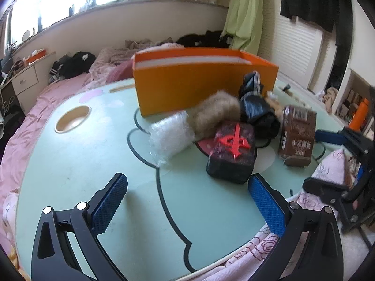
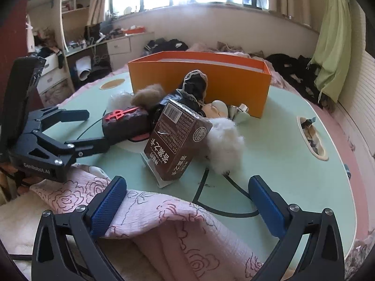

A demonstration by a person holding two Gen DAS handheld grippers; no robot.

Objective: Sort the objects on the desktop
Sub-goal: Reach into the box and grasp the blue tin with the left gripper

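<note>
An orange box (image 1: 201, 86) (image 2: 201, 77) stands open at the back of a pale green table (image 1: 93, 159). In front of it lies a pile: a clear plastic bag (image 1: 170, 134), a tan fur piece (image 1: 214, 114), a black case with a red emblem (image 1: 232, 155) (image 2: 126, 120), black cloth (image 1: 257, 112) and a brown carton (image 1: 296, 135) (image 2: 178, 140). A white fluffy ball (image 2: 225, 142) lies beside the carton. My left gripper (image 1: 187, 201) is open and empty, just short of the black case. My right gripper (image 2: 187, 206) is open and empty, short of the carton.
A pink quilt (image 2: 164, 229) drapes over the table's near edge under my right gripper. The left gripper (image 2: 91, 128) shows at the left of the right wrist view. Round cup holes (image 1: 72, 119) (image 2: 311, 138) are set in the table. A bed with clothes lies behind.
</note>
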